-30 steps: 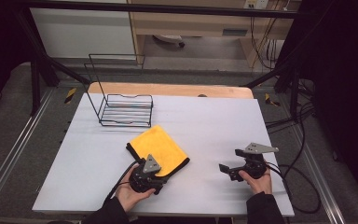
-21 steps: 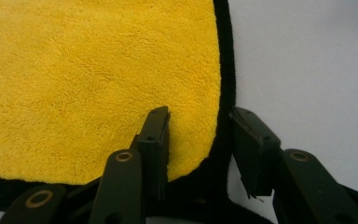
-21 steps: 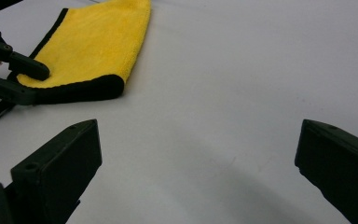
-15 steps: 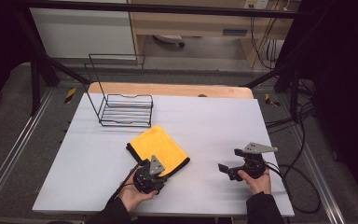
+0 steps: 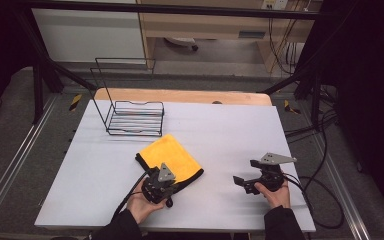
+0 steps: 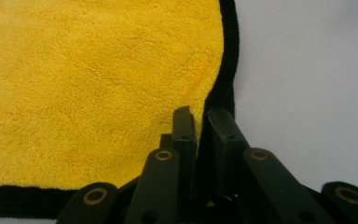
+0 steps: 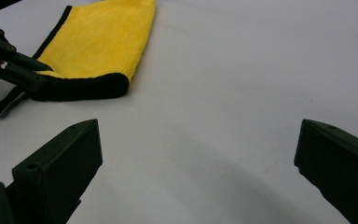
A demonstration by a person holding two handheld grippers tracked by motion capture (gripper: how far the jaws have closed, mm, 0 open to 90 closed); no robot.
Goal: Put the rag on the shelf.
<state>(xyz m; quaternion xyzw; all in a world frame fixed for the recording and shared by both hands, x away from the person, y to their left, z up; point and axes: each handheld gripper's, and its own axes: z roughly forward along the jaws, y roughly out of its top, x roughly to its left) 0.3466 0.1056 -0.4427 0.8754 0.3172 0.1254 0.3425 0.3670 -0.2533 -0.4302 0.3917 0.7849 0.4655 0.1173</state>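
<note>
In the left gripper view the two black jaws stand almost together, pinching the black-bound edge of a yellow, fleecy microfibre cloth (image 6: 98,84) near one corner; a sliver of the hem sits between them. The left gripper (image 5: 161,184) lies low at the near edge of that cloth, held in the person's left hand (image 5: 141,202). The right gripper (image 5: 250,180) rests well apart to the right, its jaws spread wide over bare surface with nothing between them.

The cloth lies folded and flat on the white table (image 5: 230,130), just nearer than centre, its thick folded end showing as a rounded black roll in the right gripper view. Behind it, apart from it, stands a black wire rack (image 5: 132,117) with a tall back frame.

The cloth looks light, limp and plush, so it should sag and unfold when lifted by one point, and it will likely drag on the table rather than slide. The bound hem is probably the firmest hold; a second grip on the neighbouring corner would keep it spread.
</note>
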